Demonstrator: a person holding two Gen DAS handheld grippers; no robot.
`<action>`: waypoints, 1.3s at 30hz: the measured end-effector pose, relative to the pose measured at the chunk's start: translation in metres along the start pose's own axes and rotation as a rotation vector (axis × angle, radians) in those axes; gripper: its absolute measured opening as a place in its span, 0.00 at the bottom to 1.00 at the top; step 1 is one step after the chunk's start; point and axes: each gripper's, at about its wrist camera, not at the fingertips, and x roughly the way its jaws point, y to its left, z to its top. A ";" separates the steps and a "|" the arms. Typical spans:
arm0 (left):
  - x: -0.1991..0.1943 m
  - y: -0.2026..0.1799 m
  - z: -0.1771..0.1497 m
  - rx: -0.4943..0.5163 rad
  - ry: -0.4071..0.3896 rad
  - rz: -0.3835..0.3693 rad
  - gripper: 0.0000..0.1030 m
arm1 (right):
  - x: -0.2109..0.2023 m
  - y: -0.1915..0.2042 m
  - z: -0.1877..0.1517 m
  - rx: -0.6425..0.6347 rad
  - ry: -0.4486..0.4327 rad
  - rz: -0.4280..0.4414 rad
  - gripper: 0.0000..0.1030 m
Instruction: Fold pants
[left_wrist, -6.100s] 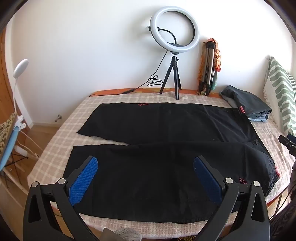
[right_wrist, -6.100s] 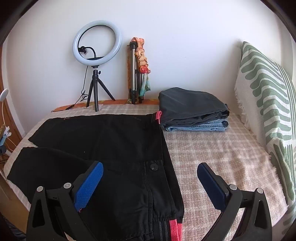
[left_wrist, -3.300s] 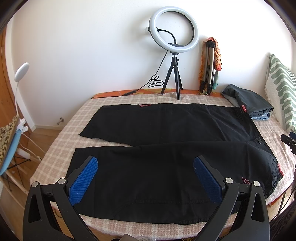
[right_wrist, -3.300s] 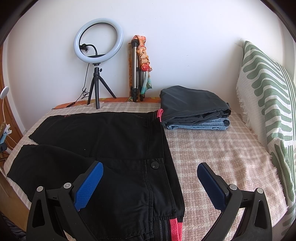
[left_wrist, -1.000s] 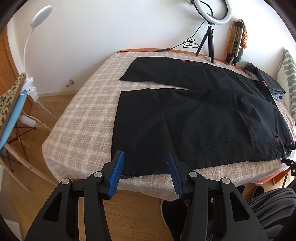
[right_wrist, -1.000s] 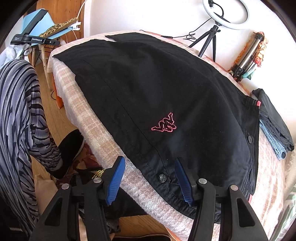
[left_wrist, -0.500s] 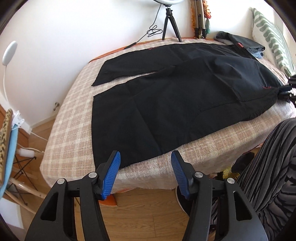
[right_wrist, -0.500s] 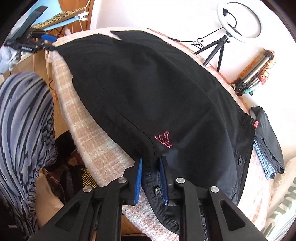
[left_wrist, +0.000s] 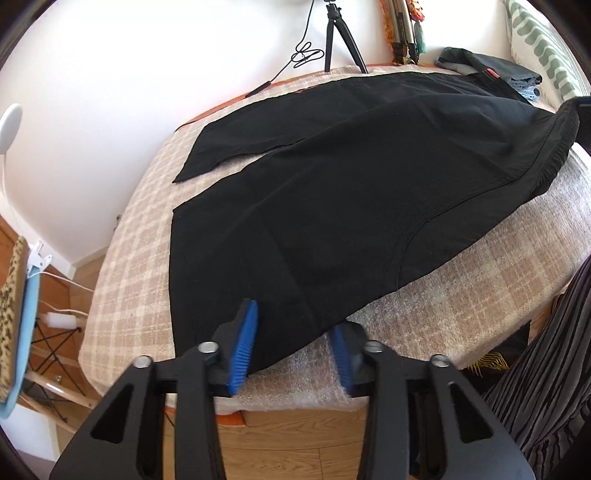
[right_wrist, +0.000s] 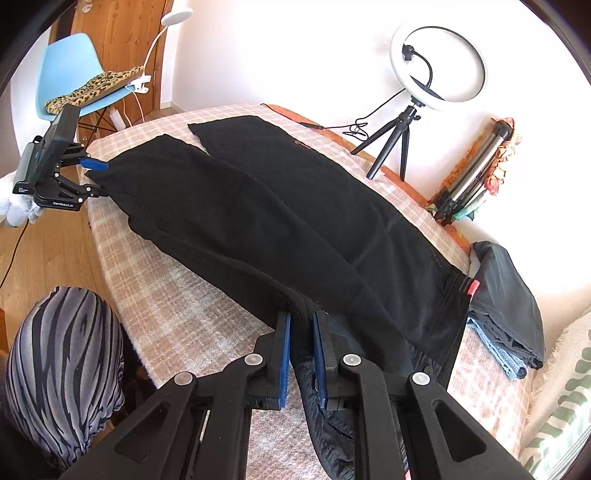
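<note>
Black pants (left_wrist: 332, 192) lie spread on the plaid bed cover (left_wrist: 140, 229), legs pointing left and waist to the right. My left gripper (left_wrist: 293, 321) is at the near leg's hem corner. Its jaws are closing with the hem between the blue pads (left_wrist: 243, 343), and a gap still shows. In the right wrist view this left gripper (right_wrist: 98, 177) sits at the far end of the leg. My right gripper (right_wrist: 301, 317) is closing its jaws on the near waistband edge of the pants (right_wrist: 295, 221), with the pads pressing the fabric and holding it up off the bed.
A ring light on a tripod (right_wrist: 436, 62) and a folded tripod (right_wrist: 476, 173) stand along the wall. Folded clothes (right_wrist: 509, 314) and a green-patterned pillow (right_wrist: 565, 406) lie at the head end. A blue chair (right_wrist: 74, 66) and the person's striped leg (right_wrist: 62, 369) are beside the bed.
Both grippers came down from above the bed to its near edge. The right one shut on the waistband and raised it. The left one narrowed around the hem corner.
</note>
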 end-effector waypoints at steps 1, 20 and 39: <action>0.002 0.001 0.001 -0.013 -0.003 -0.013 0.11 | 0.001 0.000 -0.002 0.002 0.004 0.008 0.09; -0.046 0.054 0.082 -0.294 -0.322 -0.028 0.03 | -0.031 -0.024 0.043 -0.023 -0.144 -0.163 0.08; 0.046 0.080 0.230 -0.250 -0.273 0.108 0.02 | 0.081 -0.126 0.143 0.037 -0.096 -0.253 0.07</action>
